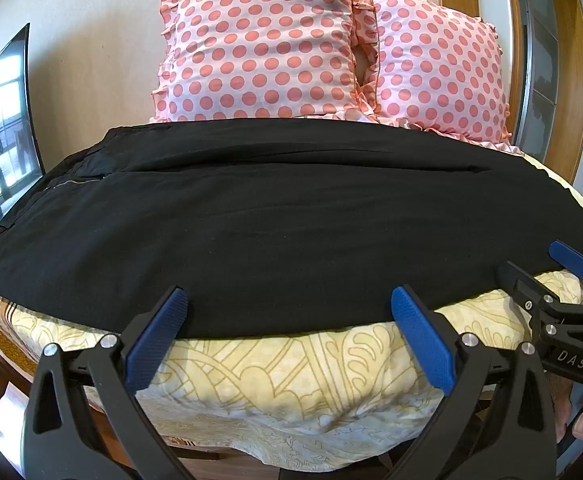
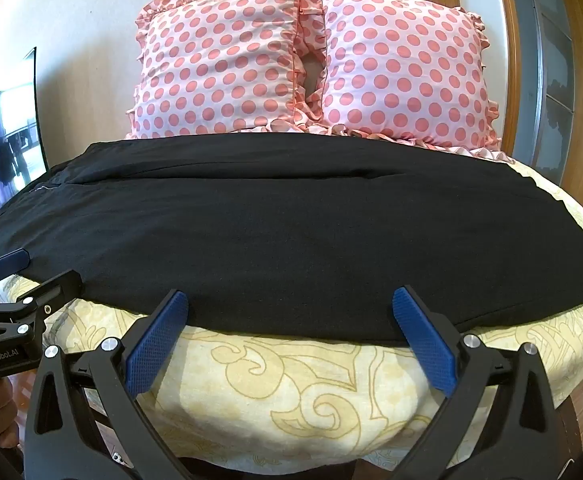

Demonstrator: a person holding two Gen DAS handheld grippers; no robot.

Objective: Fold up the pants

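**Black pants spread across bed, both grippers spread wide at near hem**

Far left, by the wall: dark flat screen (image 1: 5, 128) with window reflections. Beside it, on the yellow-and-cream patterned bedspread (image 1: 275, 384), long black fabric pants (image 1: 275, 216) laid flat crosswise, zipper end toward the screen, opposite end reaching the bed's right side. Behind the pants, propped against the wall: two pink ruffled pillows with coral polka dots (image 1: 263, 44).

Left black gripper with blue ribbed pads (image 1: 289, 316): jaws gaping wide, clasping nothing, both tips level with the pants' near edge, seeming to overlap it just barely; contact not determinable. Pants stretching directly ahead and to either side of the tips.

Right black gripper with blue ribbed pads (image 2: 290, 316): likewise gaping wide, nothing between the pads, tips at the same near edge, further along toward the right end. Bare bedspread beneath and between the fingers.

Each gripper visible at the margin of the other's view, near the pants' edge.
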